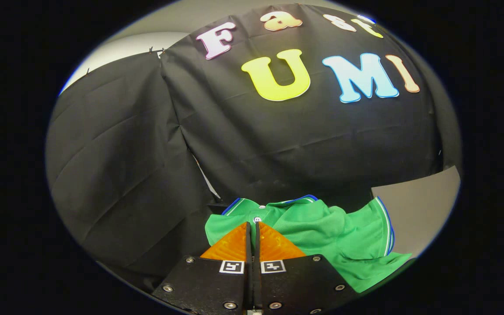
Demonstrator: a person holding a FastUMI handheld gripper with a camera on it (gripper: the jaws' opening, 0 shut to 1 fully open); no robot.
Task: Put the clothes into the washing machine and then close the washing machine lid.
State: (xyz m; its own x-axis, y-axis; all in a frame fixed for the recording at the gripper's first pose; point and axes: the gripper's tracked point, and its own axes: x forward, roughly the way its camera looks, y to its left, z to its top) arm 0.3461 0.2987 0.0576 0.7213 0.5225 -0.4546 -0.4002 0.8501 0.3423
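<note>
Pinching crumpled mesh-knit green shirt (322,232), claw (252,225) closed.

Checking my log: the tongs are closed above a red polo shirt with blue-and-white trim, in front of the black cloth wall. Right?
One detail is wrong: the polo shirt with blue-and-white trim is green, not red. The gripper view shows it. The tongs are closed, fingers together, above it, and the black cloth wall hangs beyond.

shirt (322,232) | green, with white and blue stripes on collar and sleeve, small white button | bunched up and crumpled | hangs just past the finger tips, in front of the black cloth
</note>
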